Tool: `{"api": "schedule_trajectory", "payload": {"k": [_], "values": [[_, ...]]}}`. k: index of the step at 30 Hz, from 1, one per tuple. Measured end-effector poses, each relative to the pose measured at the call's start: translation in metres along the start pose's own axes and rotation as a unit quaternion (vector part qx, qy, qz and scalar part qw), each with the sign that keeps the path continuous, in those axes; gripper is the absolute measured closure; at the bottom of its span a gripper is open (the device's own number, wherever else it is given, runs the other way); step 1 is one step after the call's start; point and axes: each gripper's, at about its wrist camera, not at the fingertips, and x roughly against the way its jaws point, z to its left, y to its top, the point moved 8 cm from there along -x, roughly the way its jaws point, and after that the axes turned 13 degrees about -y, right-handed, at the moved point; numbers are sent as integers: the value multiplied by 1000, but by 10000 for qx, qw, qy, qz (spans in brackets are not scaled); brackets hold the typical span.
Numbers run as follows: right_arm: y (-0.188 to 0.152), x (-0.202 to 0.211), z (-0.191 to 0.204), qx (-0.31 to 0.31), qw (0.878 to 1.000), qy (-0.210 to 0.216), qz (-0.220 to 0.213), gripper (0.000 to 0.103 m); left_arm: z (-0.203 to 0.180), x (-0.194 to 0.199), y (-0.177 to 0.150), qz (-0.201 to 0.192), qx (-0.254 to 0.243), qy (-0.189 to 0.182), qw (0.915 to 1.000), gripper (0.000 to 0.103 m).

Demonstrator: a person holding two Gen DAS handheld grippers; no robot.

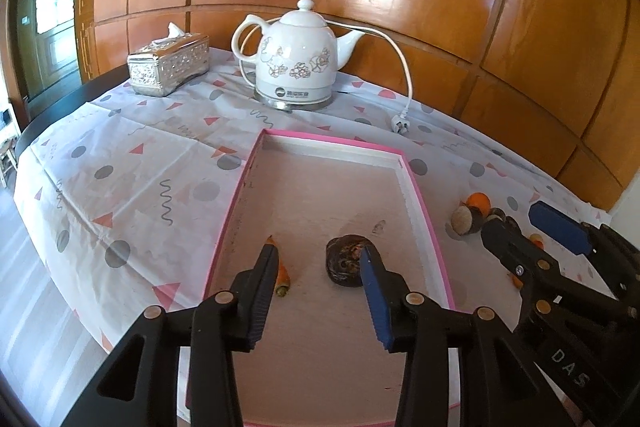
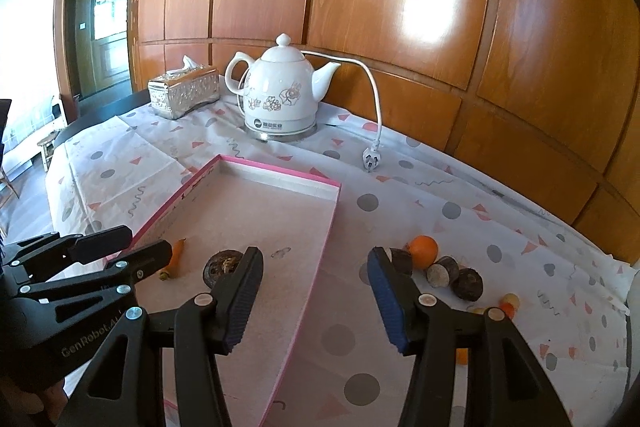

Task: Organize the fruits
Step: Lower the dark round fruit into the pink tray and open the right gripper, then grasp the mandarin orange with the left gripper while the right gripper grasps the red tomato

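Observation:
A pink-rimmed tray (image 1: pixel 416 187) (image 2: pixel 280 183) lies on the patterned tablecloth. In it are a small carrot (image 1: pixel 282 277) (image 2: pixel 176 257) and a dark round fruit (image 1: pixel 347 259) (image 2: pixel 222 265). My left gripper (image 1: pixel 320 255) is open and empty above the tray, between these two. My right gripper (image 2: pixel 314 259) is open and empty over the tray's right rim; it also shows in the left wrist view (image 1: pixel 516 215). Right of the tray lie an orange (image 2: pixel 423 251) (image 1: pixel 478 203), several dark fruits (image 2: pixel 466 283) and small orange ones (image 2: pixel 510 303).
A white kettle (image 1: pixel 296 59) (image 2: pixel 280 91) with a loose cord and plug (image 1: pixel 401 125) (image 2: pixel 370 161) stands at the back. A silver tissue box (image 1: pixel 170 67) (image 2: pixel 184 95) is at the back left. A wood panel wall stands behind the table.

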Motion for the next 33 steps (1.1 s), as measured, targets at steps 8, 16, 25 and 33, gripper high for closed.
{"api": "schedule_trajectory", "payload": {"k": [8,16,25,33], "values": [[-5,0,-20,-216,9996,-165,53,48,-17,-5,-4,102,-212,-117,9997,60],[-9,-3,-40,-418,9985,-328,109,48,-33,-9,-7,185,-407,-187,9988,60],[-17,-9,-60,-545,9972,-468,189,48,-54,-18,-11,351,-672,-306,9966,60],[-61,-32,-112,-1185,9888,-444,797,48,-86,-37,-20,659,-1049,-520,9909,60]]}}
